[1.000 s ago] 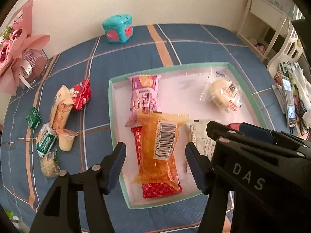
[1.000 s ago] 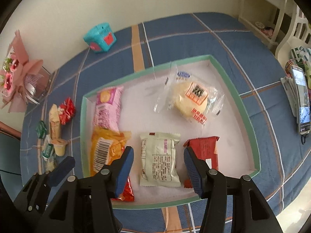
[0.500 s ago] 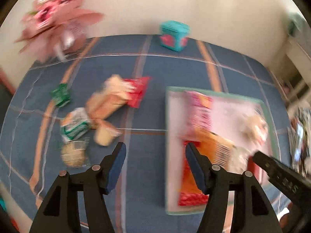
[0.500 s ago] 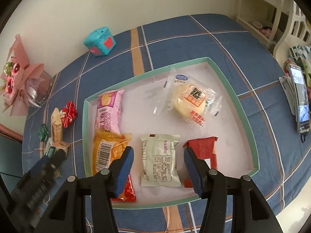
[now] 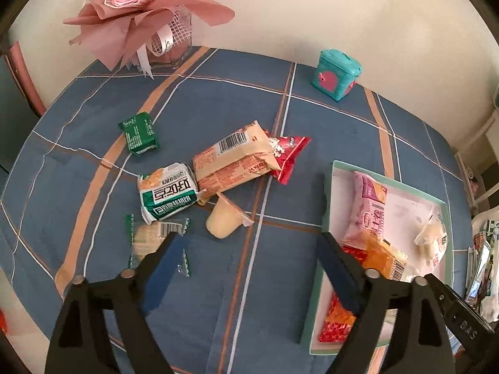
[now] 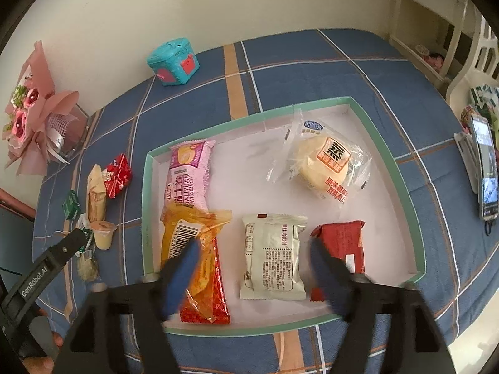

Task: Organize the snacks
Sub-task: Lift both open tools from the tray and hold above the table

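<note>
Loose snacks in a cluster on the blue checked tablecloth point(image 5: 218, 99), left of the tray point(image 6: 386, 143): green packet point(image 5: 139, 133) outermost, tan pack point(image 5: 232, 162) overlapping a red packet point(image 5: 288, 155), white-green pack point(image 5: 168, 191), jelly cup point(image 5: 225, 222), clear wafer pack point(image 5: 156, 237) nearest the left gripper point(image 5: 246, 271). Shown large and plainly only in the left wrist view; in the right wrist view small and bunched at the cloth's left edge.

Inside the tray, all seen clearly only in the right wrist view: pink roll point(image 6: 190, 174) by the left wall, orange pack point(image 6: 193, 237) on top of a red strip point(image 6: 215, 299), white pack point(image 6: 271, 255) near the front wall, dark red pack point(image 6: 343, 243) toward the front right corner, round cake point(image 6: 324, 165) toward the back right.

Left gripper above bare cloth between cluster and tray, jaws opening, nothing between. Right gripper point(image 6: 255, 271) over the white pack, jaws opening and blurred, pads apart from it.

Beyond: teal box point(image 5: 336, 74) and pink bouquet point(image 5: 140, 9) at the wall edge; phone point(image 6: 483, 168) at the right edge, right wrist view only.
</note>
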{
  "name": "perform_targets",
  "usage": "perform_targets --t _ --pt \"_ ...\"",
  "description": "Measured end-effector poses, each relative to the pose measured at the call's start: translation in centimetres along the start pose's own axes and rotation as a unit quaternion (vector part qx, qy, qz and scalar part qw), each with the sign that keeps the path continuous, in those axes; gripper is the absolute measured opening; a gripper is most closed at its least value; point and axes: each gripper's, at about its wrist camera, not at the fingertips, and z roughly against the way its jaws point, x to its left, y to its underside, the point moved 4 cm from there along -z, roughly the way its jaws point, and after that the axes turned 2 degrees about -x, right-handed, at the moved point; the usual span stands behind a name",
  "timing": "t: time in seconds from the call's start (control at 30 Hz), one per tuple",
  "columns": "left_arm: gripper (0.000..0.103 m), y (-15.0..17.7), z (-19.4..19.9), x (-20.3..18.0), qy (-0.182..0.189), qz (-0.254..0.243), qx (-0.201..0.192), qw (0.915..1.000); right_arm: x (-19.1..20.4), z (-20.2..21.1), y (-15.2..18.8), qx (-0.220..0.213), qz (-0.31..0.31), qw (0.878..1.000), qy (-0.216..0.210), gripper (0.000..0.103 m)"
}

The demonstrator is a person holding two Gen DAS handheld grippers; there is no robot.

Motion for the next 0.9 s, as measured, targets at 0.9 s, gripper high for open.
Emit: perform_targets --t 0.9 --pt "0.101 -3.0 0.3 -0.7 -0.071 0.015 -0.048 0.9962 -0.1 1.7 -2.2 -0.079 0.061 0.995 0.018 0.103"
